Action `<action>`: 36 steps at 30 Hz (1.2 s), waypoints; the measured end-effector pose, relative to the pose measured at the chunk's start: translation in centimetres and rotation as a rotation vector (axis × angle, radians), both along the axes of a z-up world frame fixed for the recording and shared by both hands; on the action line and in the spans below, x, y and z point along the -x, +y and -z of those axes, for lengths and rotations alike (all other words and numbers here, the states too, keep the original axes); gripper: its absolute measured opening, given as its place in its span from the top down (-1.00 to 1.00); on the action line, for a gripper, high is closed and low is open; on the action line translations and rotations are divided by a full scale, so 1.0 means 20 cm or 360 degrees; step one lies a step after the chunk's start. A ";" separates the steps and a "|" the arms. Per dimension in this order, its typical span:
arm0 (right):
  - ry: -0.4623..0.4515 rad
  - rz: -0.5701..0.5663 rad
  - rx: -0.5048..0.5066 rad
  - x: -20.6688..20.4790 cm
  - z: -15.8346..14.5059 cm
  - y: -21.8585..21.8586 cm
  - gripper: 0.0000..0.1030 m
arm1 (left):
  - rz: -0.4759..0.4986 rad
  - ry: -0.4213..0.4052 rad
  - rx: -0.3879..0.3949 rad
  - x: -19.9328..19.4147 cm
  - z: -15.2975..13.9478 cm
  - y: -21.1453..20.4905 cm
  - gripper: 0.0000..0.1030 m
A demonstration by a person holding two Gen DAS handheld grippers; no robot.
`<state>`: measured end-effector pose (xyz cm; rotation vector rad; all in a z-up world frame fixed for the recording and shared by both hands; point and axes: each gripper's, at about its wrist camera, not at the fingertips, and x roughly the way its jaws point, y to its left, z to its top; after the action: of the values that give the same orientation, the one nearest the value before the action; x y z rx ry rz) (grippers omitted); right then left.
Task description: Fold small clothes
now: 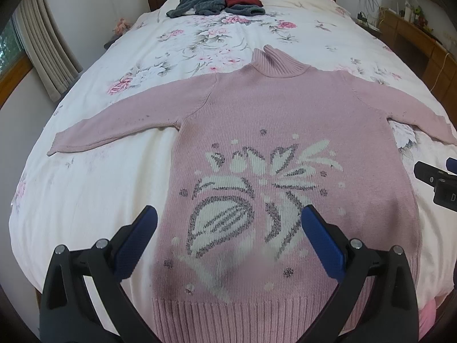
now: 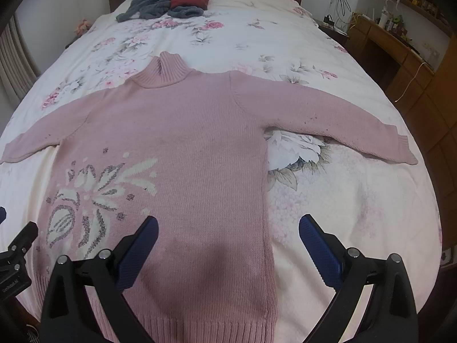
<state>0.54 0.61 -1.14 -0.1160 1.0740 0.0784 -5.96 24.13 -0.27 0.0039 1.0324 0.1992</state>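
Observation:
A pink knit turtleneck sweater lies flat and face up on the bed, both sleeves spread out sideways, hem toward me. A white and grey flower pattern covers its lower front. My left gripper hovers open over the lower left part of the sweater, nothing between its blue pads. My right gripper is open above the sweater's lower right edge, also holding nothing. The right gripper's body shows at the right edge of the left wrist view.
The bed has a white floral cover. A heap of grey and dark red clothes lies near the dark wooden headboard. A wooden desk with cables stands to the right, curtains to the left.

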 end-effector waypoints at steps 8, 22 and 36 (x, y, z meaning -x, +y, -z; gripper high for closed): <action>-0.0013 0.0001 0.0007 0.00 0.00 0.01 -0.92 | 0.0001 0.0004 -0.0003 -0.01 0.00 0.00 -0.94; -0.0012 0.0002 0.0007 0.00 0.00 0.01 -0.92 | 0.0000 0.0005 -0.0004 -0.01 0.00 0.00 -0.94; -0.0016 0.0006 -0.0005 0.00 0.01 -0.02 -0.92 | 0.0010 0.0013 -0.0010 0.00 0.01 0.01 -0.94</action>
<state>0.50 0.25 -1.29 -0.1116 1.0638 0.0757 -5.88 24.26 -0.49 0.0138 1.0396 0.1967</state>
